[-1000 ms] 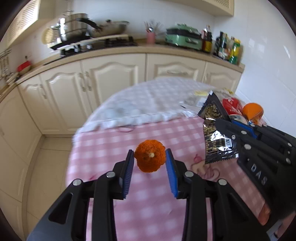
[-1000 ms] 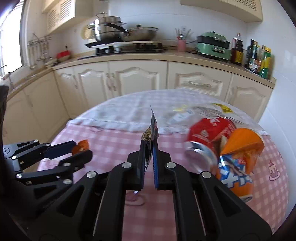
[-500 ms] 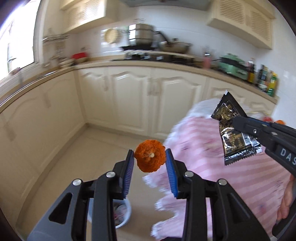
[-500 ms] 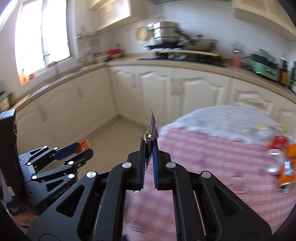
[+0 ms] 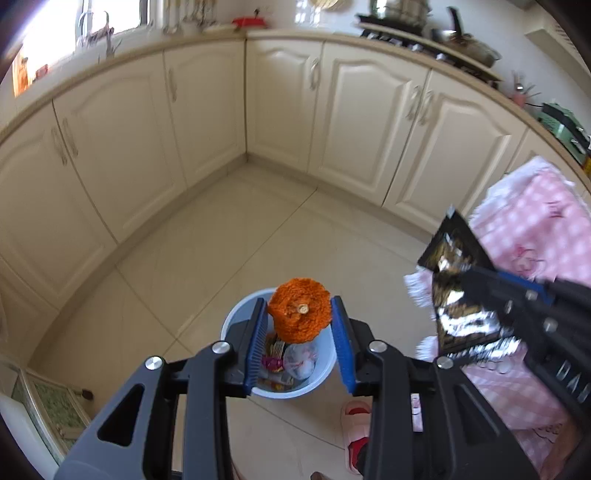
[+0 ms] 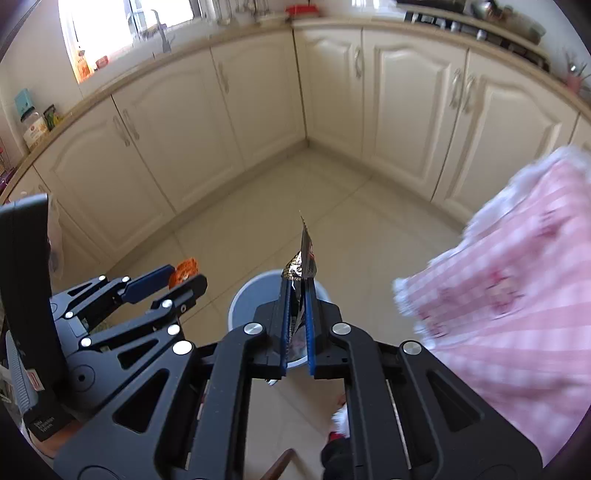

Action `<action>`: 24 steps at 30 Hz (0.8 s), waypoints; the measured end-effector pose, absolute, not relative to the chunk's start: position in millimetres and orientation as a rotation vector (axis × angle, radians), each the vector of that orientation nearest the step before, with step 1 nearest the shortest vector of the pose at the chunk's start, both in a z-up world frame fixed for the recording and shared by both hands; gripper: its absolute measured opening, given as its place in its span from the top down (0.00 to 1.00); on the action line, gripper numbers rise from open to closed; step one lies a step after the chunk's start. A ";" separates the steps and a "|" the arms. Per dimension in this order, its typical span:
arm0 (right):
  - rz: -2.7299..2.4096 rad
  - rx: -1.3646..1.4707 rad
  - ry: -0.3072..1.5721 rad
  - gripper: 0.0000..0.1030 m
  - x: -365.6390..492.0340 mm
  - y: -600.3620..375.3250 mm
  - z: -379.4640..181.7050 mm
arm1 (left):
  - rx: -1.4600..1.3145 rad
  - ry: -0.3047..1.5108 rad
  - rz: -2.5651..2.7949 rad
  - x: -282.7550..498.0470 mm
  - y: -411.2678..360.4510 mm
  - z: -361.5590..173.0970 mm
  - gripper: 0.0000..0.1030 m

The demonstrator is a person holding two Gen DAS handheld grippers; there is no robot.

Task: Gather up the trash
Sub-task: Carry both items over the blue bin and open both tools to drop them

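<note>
Hovering over the bin point(image 5: 236, 317), left gripper point(image 5: 299, 321) jaws grip orange peel point(image 5: 298, 314); right gripper point(image 6: 298, 295) jaws pinch wrapper point(image 6: 304, 258).

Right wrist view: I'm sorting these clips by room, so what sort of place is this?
Most likely a home kitchen: cream cabinet doors run under a countertop around the corner, a stove with knobs sits on it, and a table in a pink checked cloth stands beside a floor bin.

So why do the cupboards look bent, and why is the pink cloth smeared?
Left wrist view: the fisheye lens bows the cupboards; the window glares white; the tablecloth is a little smeared. Right wrist view: same bowing, and the cloth's edge is blurred, while the wrapper in the tongs stays sharp.
</note>
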State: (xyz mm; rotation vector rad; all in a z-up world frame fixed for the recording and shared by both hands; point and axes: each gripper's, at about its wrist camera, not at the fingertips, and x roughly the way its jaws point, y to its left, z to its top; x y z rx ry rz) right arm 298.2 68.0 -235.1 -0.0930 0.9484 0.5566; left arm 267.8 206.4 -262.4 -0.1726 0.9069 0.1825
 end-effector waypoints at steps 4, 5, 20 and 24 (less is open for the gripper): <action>0.556 -0.108 0.991 0.93 305.1 85.8 -259.6 | -0.221 0.917 0.186 285.8 225.8 -278.5 0.64; 0.557 -0.111 1.001 0.93 307.4 90.0 -265.0 | -0.222 0.932 0.191 290.8 229.1 -283.6 0.55; 0.581 -0.117 1.042 0.92 322.7 120.5 -291.6 | -0.152 0.785 0.395 258.5 255.5 -280.2 0.29; 0.583 -0.119 1.024 0.92 326.0 130.5 -289.8 | -0.175 0.760 0.402 253.7 262.5 -273.7 0.27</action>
